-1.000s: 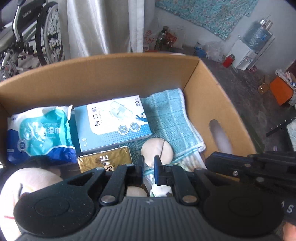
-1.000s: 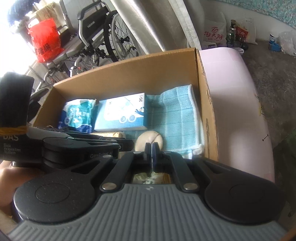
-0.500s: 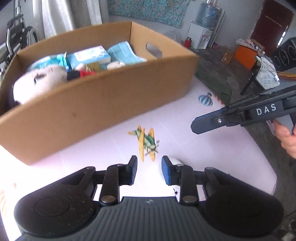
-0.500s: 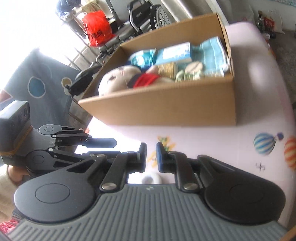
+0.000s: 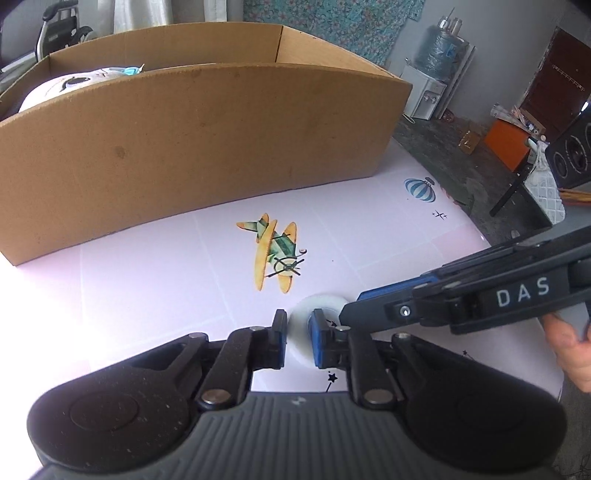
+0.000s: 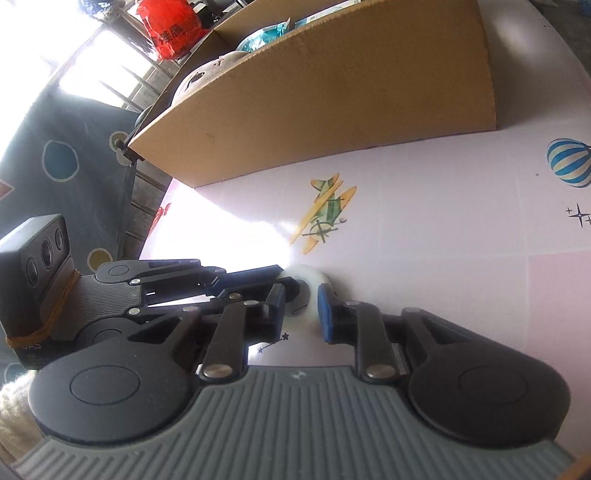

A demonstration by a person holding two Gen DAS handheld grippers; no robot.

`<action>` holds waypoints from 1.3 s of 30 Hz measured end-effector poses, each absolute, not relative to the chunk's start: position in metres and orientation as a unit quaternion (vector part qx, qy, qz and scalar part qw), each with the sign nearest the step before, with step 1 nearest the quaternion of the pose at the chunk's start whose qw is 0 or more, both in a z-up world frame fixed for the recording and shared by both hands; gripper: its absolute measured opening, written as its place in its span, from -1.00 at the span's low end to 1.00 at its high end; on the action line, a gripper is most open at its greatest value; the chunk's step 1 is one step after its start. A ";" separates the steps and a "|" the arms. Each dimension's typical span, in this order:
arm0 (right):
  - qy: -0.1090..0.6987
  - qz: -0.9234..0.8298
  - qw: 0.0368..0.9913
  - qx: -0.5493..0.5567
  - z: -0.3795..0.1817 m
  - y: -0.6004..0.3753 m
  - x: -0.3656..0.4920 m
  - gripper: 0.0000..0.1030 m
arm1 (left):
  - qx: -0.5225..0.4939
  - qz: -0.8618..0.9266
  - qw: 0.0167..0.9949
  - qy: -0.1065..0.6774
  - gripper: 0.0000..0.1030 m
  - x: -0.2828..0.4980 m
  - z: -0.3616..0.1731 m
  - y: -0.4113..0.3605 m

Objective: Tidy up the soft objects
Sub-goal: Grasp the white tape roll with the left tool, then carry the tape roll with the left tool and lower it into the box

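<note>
A small white tape roll (image 5: 318, 306) lies on the pale pink table (image 5: 147, 288), in front of a cardboard box (image 5: 207, 136). My left gripper (image 5: 298, 341) is open, low over the table, with the roll between its fingers. My right gripper (image 6: 301, 308) is open too and comes at the same roll (image 6: 306, 280) from the right; its fingers (image 5: 373, 301) reach the roll's far side. The box holds a white plush toy (image 5: 70, 86) and blue packets, mostly hidden by its near wall (image 6: 332, 92).
The table carries printed pictures: a yellow plane (image 5: 275, 254) and a striped balloon (image 5: 420, 190). The table's right edge (image 5: 476, 229) drops to a cluttered floor with a water dispenser (image 5: 428, 92). A red bag (image 6: 170, 26) and a patterned screen (image 6: 62, 162) stand left.
Both grippers have left the inside of the box, dropped to the table in front of it and closed in around the white roll. Both have opened.
</note>
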State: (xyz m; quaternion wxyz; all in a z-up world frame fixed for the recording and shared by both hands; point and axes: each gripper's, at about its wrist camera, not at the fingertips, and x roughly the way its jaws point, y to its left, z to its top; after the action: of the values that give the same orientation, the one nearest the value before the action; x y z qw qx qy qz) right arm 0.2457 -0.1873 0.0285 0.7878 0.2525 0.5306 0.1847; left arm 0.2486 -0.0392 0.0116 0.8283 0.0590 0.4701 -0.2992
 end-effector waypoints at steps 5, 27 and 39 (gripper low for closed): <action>0.510 0.181 0.811 0.222 0.015 -0.178 0.241 -0.74 | 0.067 -0.311 0.830 0.459 -0.74 0.237 0.011 -0.035; 0.363 0.121 0.909 0.165 0.150 -0.228 0.396 -0.78 | 0.057 -0.342 0.847 0.402 -0.75 0.460 0.147 -0.100; 0.493 0.042 0.841 0.219 0.050 -0.271 0.572 -0.86 | 0.026 -0.304 0.820 0.485 -0.74 0.588 0.039 -0.142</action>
State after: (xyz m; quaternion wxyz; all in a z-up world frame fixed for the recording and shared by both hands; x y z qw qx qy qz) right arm 0.5721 -0.2712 0.0499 0.8407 0.2188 0.4935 0.0424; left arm 0.5881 -0.1419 0.0392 0.8197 0.0260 0.4846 -0.3043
